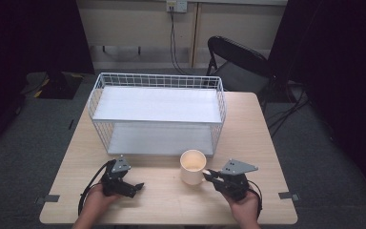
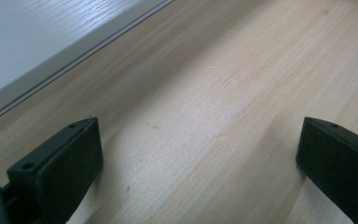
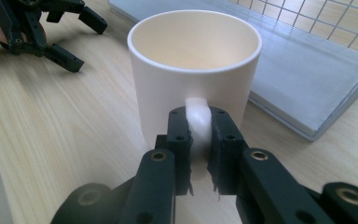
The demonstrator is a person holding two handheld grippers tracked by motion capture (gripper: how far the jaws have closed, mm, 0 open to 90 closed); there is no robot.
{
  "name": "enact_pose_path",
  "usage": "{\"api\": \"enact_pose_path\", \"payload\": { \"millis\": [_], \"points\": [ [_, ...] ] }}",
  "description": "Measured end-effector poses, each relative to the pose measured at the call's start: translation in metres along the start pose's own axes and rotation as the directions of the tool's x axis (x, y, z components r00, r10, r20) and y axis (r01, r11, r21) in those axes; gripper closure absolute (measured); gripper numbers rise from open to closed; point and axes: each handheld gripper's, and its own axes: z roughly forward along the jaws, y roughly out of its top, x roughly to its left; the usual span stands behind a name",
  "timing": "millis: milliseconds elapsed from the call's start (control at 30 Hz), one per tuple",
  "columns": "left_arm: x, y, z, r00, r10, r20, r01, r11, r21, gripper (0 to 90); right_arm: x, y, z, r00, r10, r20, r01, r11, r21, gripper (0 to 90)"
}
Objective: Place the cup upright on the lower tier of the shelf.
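A cream mug (image 1: pixel 192 165) stands upright and empty on a pale wooden table (image 1: pixel 262 138), near its front edge and just in front of a white wire basket (image 1: pixel 158 112). The right tongs (image 3: pixel 200 136) are clenched on the mug's handle (image 3: pixel 197 116), one black jaw on each side of it. In the high view the right tongs (image 1: pixel 211 175) reach in from the mug's right, held by the person's right hand (image 1: pixel 244 206) at the table's front edge.

The left tongs (image 1: pixel 136 185) rest low over the table well to the left of the mug, held by the person's left hand (image 1: pixel 95 198). Their jaws are spread wide with bare wood between them, grasping nothing; they appear to sit on or just above the surface, though contact is hard to judge.

The basket has a flat white base (image 2: pixel 23 32) and an upper white shelf. Beyond the table, a black folding chair (image 1: pixel 236 62) stands on grey carpet.
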Motion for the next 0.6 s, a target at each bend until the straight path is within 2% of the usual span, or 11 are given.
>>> {"api": "enact_pose_path", "payload": {
  "millis": [133,600],
  "points": [
    [0.000,0.000,0.000,1.0000,-0.001,0.000,0.001,1.0000,0.000,0.0,0.001,0.003,0.003,1.0000,0.005,0.000,-0.005,1.000,-0.007,80.4],
    [0.000,0.000,0.000,1.0000,0.000,0.001,0.000,1.0000,0.000,0.0,-0.005,0.025,0.017,0.9977,0.009,0.068,-0.007,1.000,-0.026,80.4]
  ]
}}
